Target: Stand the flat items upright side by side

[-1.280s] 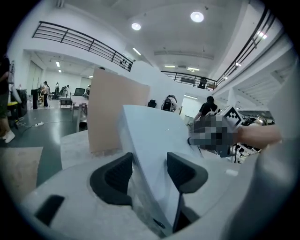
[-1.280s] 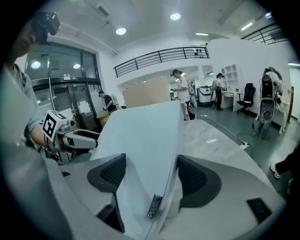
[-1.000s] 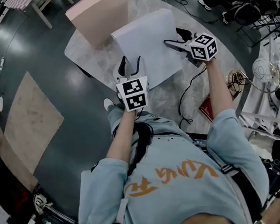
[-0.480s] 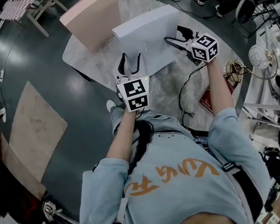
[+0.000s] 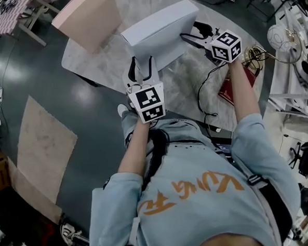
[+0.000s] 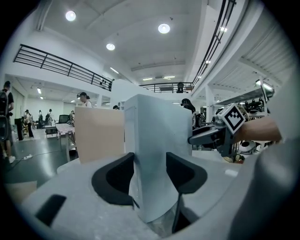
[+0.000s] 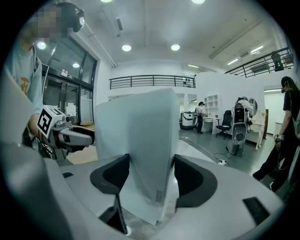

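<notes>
On the marble table (image 5: 188, 92), near the upright pink box (image 5: 88, 20): tip the white box (image 5: 161, 26) fully vertical with both tongs together. Left gripper (image 5: 142, 62) pinched on its near edge, right gripper (image 5: 189, 31) pinched on its side edge after closing tighter just now. Lift evenly, pivot on the bottom edge, avoid nudging the neighbour, release last.

Nothing legible. Orange lettering on shirt (image 5: 189, 193), behind both grippers: upside down, unreadable. Black-white square code patterns on cubes of left gripper (image 5: 142, 66) and right gripper (image 5: 188, 31). Tiny print on white box (image 7: 140, 140) edge between right jaws: too small.
</notes>
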Tool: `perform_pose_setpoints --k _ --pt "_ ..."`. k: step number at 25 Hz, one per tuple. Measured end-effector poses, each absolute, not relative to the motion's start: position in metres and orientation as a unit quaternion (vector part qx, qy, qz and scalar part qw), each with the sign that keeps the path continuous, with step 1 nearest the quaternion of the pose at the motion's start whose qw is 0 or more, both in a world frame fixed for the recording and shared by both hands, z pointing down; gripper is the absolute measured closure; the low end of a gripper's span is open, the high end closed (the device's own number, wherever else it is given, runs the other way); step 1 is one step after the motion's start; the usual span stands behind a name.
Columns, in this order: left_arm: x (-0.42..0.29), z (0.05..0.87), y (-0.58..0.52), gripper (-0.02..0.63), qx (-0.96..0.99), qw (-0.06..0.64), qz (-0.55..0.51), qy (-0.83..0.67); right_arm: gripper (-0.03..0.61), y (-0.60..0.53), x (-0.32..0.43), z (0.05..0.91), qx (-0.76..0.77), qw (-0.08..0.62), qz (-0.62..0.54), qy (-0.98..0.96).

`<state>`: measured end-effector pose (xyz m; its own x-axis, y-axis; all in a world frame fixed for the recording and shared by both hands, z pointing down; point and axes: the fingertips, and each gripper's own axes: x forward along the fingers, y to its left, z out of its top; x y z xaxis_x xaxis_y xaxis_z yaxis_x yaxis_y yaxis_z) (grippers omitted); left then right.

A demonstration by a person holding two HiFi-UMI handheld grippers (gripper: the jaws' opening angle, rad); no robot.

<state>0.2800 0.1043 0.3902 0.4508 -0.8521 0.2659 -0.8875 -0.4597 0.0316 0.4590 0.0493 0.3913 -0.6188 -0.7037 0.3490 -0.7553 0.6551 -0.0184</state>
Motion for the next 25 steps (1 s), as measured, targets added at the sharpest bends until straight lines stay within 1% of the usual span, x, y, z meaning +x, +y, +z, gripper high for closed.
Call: perform_pose_setpoints --k 11,16,25 --pt "0.284 0.396 0.127 0.383 0.864 0.054 0.125 -0.484 0.276 0.08 0.466 0.393 0.45 0.155 0.091 -0.875" --pt "0.288 0.394 0.125 0.377 0.881 0.059 0.13 -0.451 0.287 0.078 0.471 0.397 0.5 0.166 0.11 -0.843" --pt "0.286 0.391 0.124 0.376 0.903 0.077 0.116 -0.406 0.288 0.083 0.478 0.398 0.583 0.157 0.141 -0.785"
